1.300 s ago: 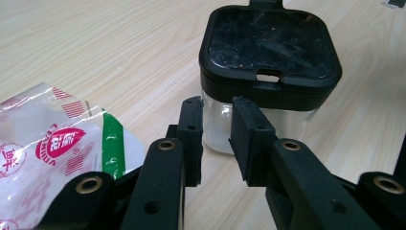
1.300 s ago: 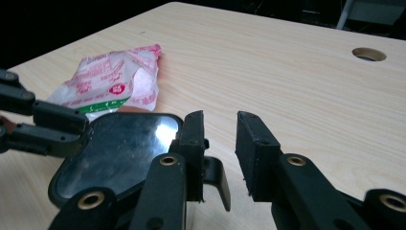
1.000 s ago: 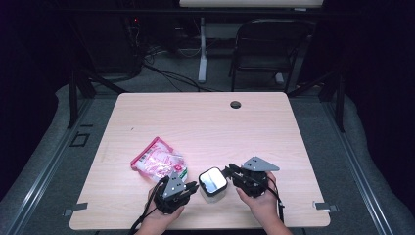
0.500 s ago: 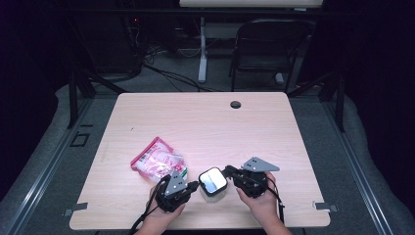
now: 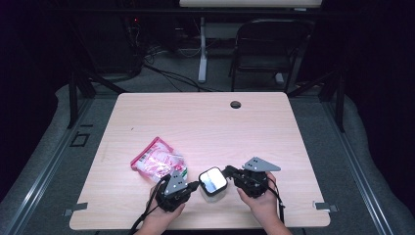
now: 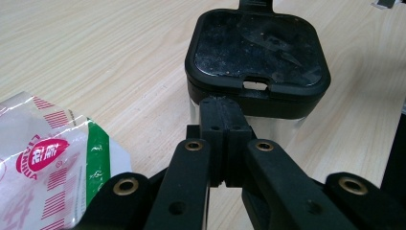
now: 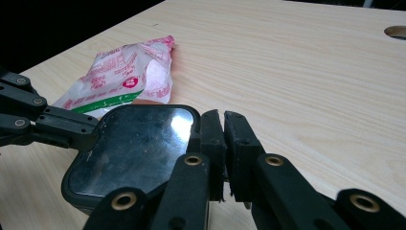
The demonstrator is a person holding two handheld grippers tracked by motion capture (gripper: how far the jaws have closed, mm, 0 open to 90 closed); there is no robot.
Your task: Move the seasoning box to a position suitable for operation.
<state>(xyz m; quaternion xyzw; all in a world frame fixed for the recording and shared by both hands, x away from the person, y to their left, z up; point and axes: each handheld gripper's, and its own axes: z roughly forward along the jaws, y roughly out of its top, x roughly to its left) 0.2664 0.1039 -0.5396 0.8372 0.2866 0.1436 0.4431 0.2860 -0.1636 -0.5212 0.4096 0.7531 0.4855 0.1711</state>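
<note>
Both pairs of fingers have just closed; the hands and the square black-lidded container point(image 5: 213, 181) have not moved. The left gripper point(image 5: 195, 185) and the right gripper point(image 5: 229, 172), both shut and empty, flank it near the counter's point(image 5: 205, 122) front edge. Opening the lid point(image 6: 257, 49) seems next, needing one steady brace.

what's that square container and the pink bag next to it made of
Container lid: likely black plastic, glossy; it mirrors the light. Its body looks clear or silvery, hard to tell which. Bag: thin printed plastic film, crinkled and shiny. Table: pale wood-grain laminate, matte.
</note>
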